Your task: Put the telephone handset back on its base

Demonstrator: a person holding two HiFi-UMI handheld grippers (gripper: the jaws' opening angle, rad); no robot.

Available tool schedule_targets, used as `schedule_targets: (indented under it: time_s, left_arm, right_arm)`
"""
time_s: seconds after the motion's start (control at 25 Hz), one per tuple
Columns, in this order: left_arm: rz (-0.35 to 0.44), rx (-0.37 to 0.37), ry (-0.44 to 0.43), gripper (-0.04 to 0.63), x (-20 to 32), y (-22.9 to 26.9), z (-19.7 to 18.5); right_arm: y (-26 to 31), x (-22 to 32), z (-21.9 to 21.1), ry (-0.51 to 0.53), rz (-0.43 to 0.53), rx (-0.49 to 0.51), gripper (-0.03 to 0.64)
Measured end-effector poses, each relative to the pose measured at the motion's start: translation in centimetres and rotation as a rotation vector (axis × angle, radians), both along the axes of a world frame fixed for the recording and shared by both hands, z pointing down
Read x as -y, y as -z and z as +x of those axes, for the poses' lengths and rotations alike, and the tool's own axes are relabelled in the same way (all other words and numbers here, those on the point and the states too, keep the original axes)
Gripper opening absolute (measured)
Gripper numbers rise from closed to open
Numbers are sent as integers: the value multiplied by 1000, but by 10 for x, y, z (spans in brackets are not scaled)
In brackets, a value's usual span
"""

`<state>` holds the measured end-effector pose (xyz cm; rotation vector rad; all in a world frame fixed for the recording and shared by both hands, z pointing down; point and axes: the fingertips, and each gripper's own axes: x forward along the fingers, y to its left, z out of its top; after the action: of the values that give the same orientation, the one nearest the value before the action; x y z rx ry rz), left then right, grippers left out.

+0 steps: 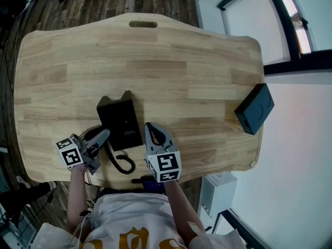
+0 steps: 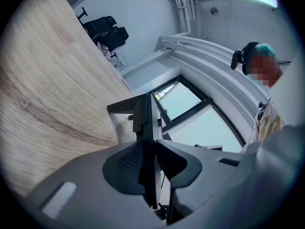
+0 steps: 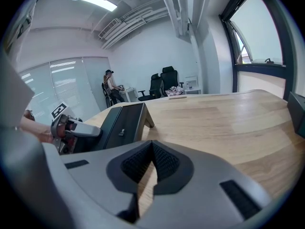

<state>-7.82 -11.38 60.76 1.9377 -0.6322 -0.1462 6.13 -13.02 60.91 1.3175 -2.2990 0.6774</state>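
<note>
The black telephone base (image 1: 120, 121) lies flat on the wooden table (image 1: 181, 71), near its front edge. Just left of the base, my left gripper (image 1: 102, 135) is shut on the black handset (image 1: 92, 133). In the left gripper view the handset (image 2: 148, 123) shows as a thin dark slab pinched between the pads, with the base (image 2: 125, 107) edge-on ahead. A coiled cord (image 1: 122, 163) runs from the handset along the table's front. My right gripper (image 1: 151, 127) rests beside the base's right side, shut and holding nothing. In the right gripper view the base (image 3: 121, 123) lies to the left of that gripper (image 3: 152, 144).
A black box (image 1: 254, 108) overhangs the table's right edge and also shows as a black box (image 3: 298, 107) at the right of the right gripper view. A cable slot (image 1: 142, 24) sits at the far edge. Office chairs (image 3: 162, 82) and a person (image 3: 110, 86) are far behind.
</note>
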Motion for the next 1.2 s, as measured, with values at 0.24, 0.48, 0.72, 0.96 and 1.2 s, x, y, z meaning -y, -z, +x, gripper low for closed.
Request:
schedule_targets:
  time_s: [0.24, 0.48, 0.72, 0.96, 1.2]
  left_arm:
    - [-8, 31, 31, 72, 0, 2, -1]
    - [-24, 67, 98, 86, 2, 2, -1]
    - [80, 190, 197, 118, 6, 11, -13]
    - [185, 398, 245, 138, 1, 16, -31]
    - [263, 484, 262, 137, -6, 33, -35]
  right_arm:
    - [3, 2, 3, -8, 8, 13, 6]
    - [8, -1, 0, -1, 14, 20, 6]
    - [18, -5, -2, 5, 40, 32, 6]
    - [31, -10, -2, -6, 71, 42, 6]
    - [49, -18, -13, 10, 107, 57, 6]
